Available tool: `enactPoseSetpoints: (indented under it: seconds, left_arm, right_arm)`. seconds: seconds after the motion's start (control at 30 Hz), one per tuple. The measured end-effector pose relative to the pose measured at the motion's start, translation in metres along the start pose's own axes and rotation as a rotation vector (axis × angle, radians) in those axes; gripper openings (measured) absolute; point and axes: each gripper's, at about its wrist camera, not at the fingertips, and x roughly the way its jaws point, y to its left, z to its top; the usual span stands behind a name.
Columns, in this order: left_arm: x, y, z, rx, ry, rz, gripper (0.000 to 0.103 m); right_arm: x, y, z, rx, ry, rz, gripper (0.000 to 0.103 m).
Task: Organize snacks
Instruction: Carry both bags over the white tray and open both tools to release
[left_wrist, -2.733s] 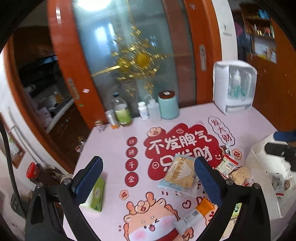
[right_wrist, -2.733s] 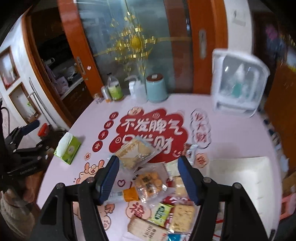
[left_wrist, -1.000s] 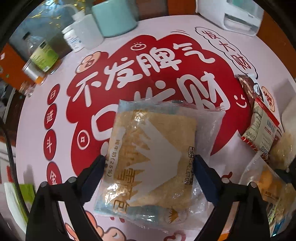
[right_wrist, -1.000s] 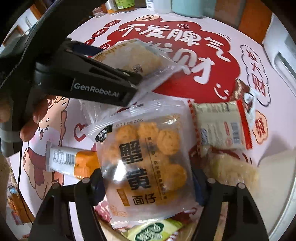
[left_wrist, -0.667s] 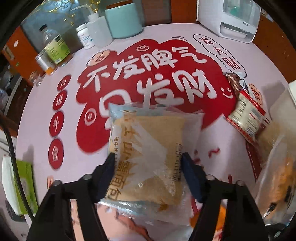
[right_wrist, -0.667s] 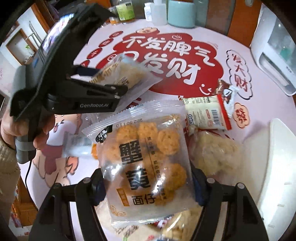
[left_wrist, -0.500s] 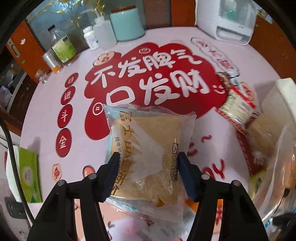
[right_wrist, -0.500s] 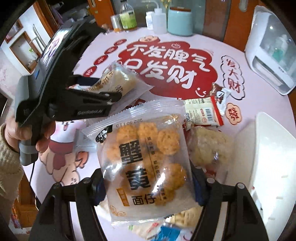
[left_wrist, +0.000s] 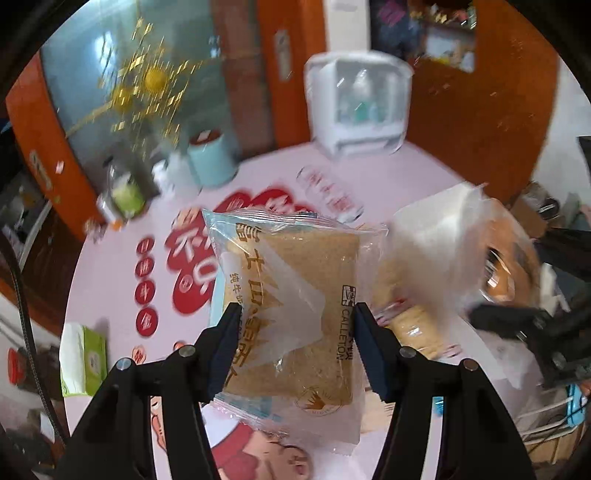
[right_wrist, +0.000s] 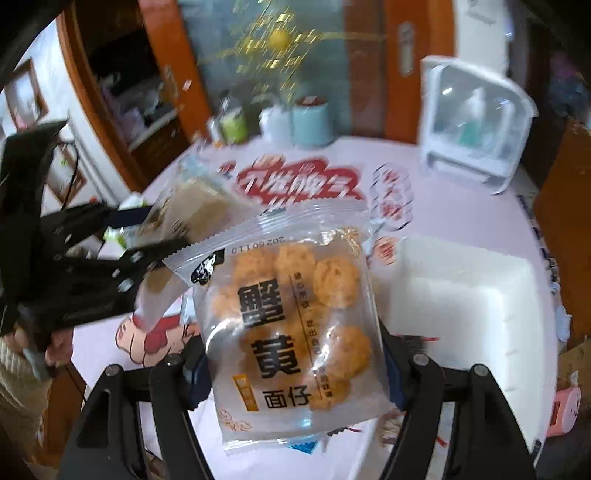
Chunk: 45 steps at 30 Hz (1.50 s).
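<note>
A clear-wrapped brown bread packet (left_wrist: 295, 314) and a crab-roe snack bag (right_wrist: 295, 317) are each held above the table.

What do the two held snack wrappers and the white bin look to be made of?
Bread packet: thin glossy clear plastic film, crinkled, contents showing through. Crab-roe snack packet: similar clear film, with a crimped, serrated top seal. White bin: probably matte moulded plastic; blur leaves it uncertain.

I am in a home, in its dining room. Under my hands spreads a round table (left_wrist: 258, 173) with a pink festive cover of red lettering and cartoons. Behind it stand an orange wooden door (right_wrist: 166, 70) with frosted glass and gold ornament, a white cup cabinet (left_wrist: 356, 107), bottles (right_wrist: 232, 125) and a tissue pack (left_wrist: 83, 360).
</note>
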Motion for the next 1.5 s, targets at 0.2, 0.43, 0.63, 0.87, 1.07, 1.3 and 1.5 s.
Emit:
enactPoseSetpoints:
  seconds: [0.2, 0.43, 0.63, 0.87, 1.07, 1.3, 1.5]
  left_arm:
    - [-0.041, -0.047, 0.024, 0.026, -0.090, -0.057, 0.059]
    - [-0.058, -0.108, 0.048, 0.078, -0.171, -0.117, 0.059]
    - [-0.046, -0.154, 0.073, 0.099, -0.190, -0.168, 0.059]
    - [-0.003, -0.205, 0.089, 0.133, -0.159, -0.222, 0.060]
    - [0.049, -0.227, 0.093, 0.137, -0.077, -0.244, 0.060]
    - [0.089, -0.235, 0.090, 0.145, -0.010, -0.237, 0.060]
    - [0.113, -0.235, 0.092, 0.134, 0.027, -0.237, 0.061]
  right_arm:
    - [-0.065, -0.034, 0.000, 0.062, -0.130, -0.098, 0.073]
    - [-0.113, -0.085, -0.004, 0.167, -0.235, -0.213, 0.073]
    - [-0.132, -0.127, -0.012, 0.244, -0.288, -0.299, 0.074]
    - [-0.115, -0.171, -0.021, 0.303, -0.272, -0.345, 0.074]
    - [-0.082, -0.198, -0.024, 0.339, -0.224, -0.361, 0.074]
    - [-0.044, -0.218, -0.024, 0.370, -0.165, -0.350, 0.074]
    - [-0.025, -0.225, -0.023, 0.389, -0.124, -0.321, 0.076]
